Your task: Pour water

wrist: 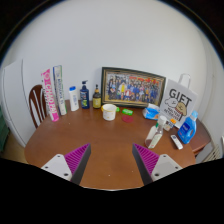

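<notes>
Approach stage. Your gripper (pixel 111 160): fingers spread wide, holding nothing, above the wooden table (pixel 100 150). White cup (pixel 109 112): well beyond them, before the framed photo (pixel 132 87); bottles (pixel 78 97) just beside it. Next: advance toward a bottle.

One view only, riding on the gripper (pixel 111 160) and looking forward along its two fingers, whose pink pads (pixel 76 156) frame the lower part. It sits above the near edge of a round wooden table (pixel 105 140) — angled slightly down, perhaps — facing the white wall (pixel 120 40) and framed picture (pixel 132 87) well beyond.
</notes>
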